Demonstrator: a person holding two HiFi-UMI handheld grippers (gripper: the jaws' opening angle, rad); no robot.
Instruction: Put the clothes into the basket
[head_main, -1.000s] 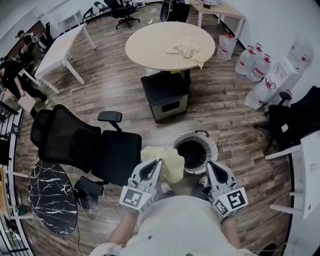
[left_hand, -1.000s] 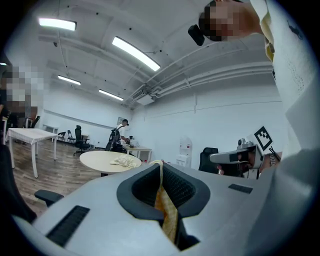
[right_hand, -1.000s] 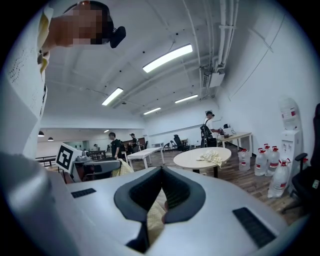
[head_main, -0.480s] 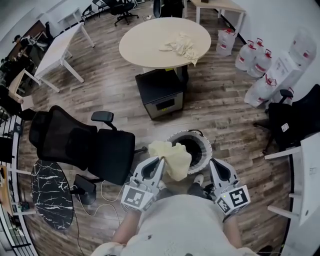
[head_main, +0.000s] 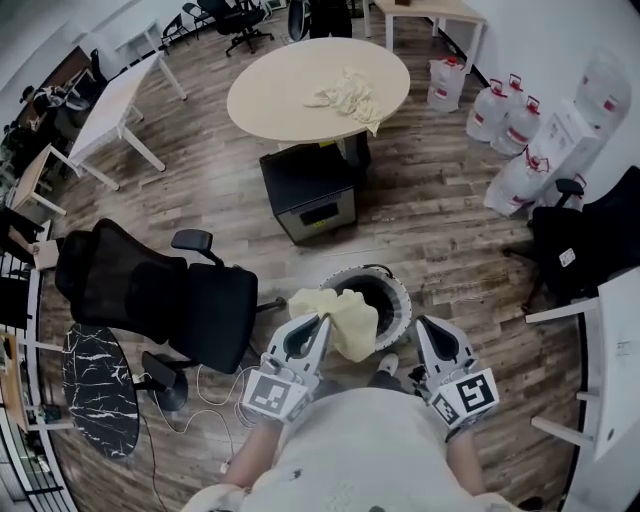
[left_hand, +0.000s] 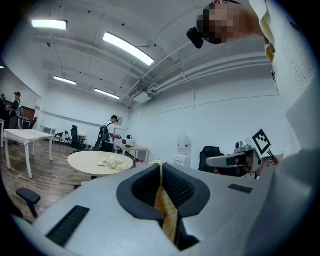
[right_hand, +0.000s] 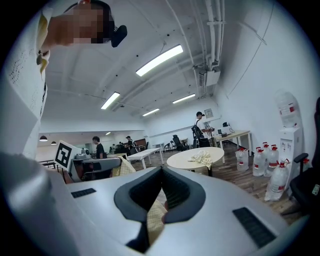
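The left gripper (head_main: 321, 322) has its jaws clenched on a yellow cloth (head_main: 343, 318) — in the left gripper view a thin strip of it runs up between the dark pads to the tips. From the head view, the cloth bunches just ahead of these jaws and to their right, hanging over the near left edge of the basket (head_main: 404, 299).

The basket is round, white-rimmed and dark inside. It stands on the wooden floor just ahead of both pairs of jaws, between the two grippers.

The right gripper (head_main: 428, 326) has its jaws closed, tips meeting. A pale, finely checked patch shows low in the gap behind the tips — whether it is pinched cloth cannot be told, and the head view shows nothing hanging from this gripper.

Farther ahead of the jaws stands a black cabinet (head_main: 305, 185). Beyond it is a round table (head_main: 275, 95) with a heap of pale clothes (head_main: 345, 93) on it. A black office chair (head_main: 150, 290) stands to the left of the left jaws.
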